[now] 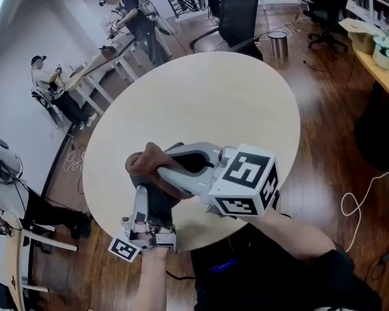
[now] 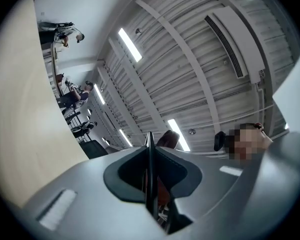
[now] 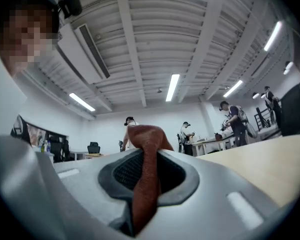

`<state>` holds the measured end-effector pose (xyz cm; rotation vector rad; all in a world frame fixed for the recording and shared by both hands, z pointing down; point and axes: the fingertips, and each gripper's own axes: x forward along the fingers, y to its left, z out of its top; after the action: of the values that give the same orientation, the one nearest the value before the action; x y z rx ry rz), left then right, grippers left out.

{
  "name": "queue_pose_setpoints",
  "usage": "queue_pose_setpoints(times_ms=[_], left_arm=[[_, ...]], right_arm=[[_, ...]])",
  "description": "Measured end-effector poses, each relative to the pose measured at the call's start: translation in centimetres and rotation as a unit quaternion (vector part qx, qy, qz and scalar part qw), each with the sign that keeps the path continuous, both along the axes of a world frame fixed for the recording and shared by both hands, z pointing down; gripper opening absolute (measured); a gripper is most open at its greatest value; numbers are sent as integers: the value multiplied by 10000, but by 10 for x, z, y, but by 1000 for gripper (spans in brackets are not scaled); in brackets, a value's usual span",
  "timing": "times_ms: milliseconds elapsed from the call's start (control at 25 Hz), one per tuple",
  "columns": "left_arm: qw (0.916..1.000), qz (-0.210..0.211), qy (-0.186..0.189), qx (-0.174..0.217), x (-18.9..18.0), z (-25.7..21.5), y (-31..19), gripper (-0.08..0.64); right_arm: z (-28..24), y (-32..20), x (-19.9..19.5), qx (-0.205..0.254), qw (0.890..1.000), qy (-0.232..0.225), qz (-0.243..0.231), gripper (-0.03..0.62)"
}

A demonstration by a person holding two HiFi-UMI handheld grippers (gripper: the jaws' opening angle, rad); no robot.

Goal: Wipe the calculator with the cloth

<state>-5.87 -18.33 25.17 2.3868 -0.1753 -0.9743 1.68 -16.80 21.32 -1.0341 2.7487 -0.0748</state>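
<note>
Head view: both grippers meet above the near edge of the round table [image 1: 201, 102], lifted off its top.
Left gripper [image 2: 150, 154]: jaws nearly together, clamped on the calculator [image 2: 149, 184], a thin dark slab seen edge-on.
Right gripper [image 3: 146, 149]: jaws pinched tight on the reddish-brown cloth [image 3: 144, 189], which bunches out past the tips.
Calculator and cloth: both held in the air over the table's near edge, the cloth just beside the calculator's far end; whether they touch is unclear.

Round pale table [image 1: 201, 102] on wood floor [image 1: 324, 128]; ceiling strip lights [image 3: 172, 86] glow.
</note>
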Motion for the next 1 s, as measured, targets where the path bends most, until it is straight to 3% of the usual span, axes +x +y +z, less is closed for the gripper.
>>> queue_pose_setpoints(times_ms=[80,240,480,640,800,920,1000], left_arm=[[9999,85,90,30,-14,-5,3,55],[9995,158,258,-17,-28,-11,5,57],[9937,160,912,-638,-41,-2,-13,55],[9924,70,989,-732,-44,-4,-22,55],[9925,124,996,-704,-36,-5,-18,55],[9926,200,1012,-648,-33,-7,-13,57],[9925,229,1038,-604,-36,-9,-12,57]], right_arm=[[6,-5,-12,29,9996,202,173,67],[25,-31,20,-389,9969,-155,664,67],[58,-46,76,-842,9859,-589,1323,67],[35,-24,50,-662,9913,-757,852,67],[17,3,-17,-283,9993,-226,91,67],[29,-2,-25,-182,9988,270,356,67],[34,-11,-9,-235,9975,229,627,67]])
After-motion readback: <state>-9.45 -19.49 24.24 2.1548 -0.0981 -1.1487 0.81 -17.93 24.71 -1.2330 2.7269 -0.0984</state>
